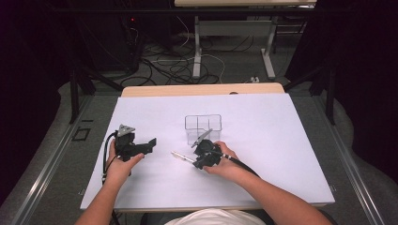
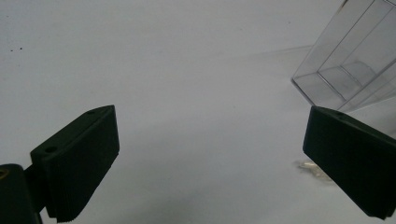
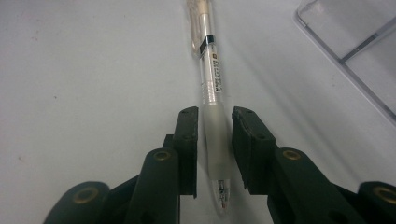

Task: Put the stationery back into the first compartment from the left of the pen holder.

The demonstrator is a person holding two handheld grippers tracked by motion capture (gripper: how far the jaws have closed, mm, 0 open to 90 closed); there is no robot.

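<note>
A clear pen (image 3: 209,70) with a frosted grip lies on the white sheet (image 1: 263,140), in front of a clear divided box (image 1: 202,126). My right gripper (image 3: 215,116) is shut on the pen's grip, one jaw on each side, with the tip pointing back between the jaws. In the high view the pen (image 1: 180,156) sticks out leftward from the right gripper (image 1: 191,161). My left gripper (image 1: 151,143) hovers to the pen's left, open wide and holding nothing. From the left gripper (image 2: 210,128) the box (image 2: 345,70) stands upper right, and the pen's end (image 2: 309,166) peeks beside one jaw.
The white sheet covers a wooden table (image 1: 202,89). A corner of the clear box (image 3: 355,32) lies right of the pen. Cables (image 1: 173,65) and table legs stand on the floor beyond the far edge.
</note>
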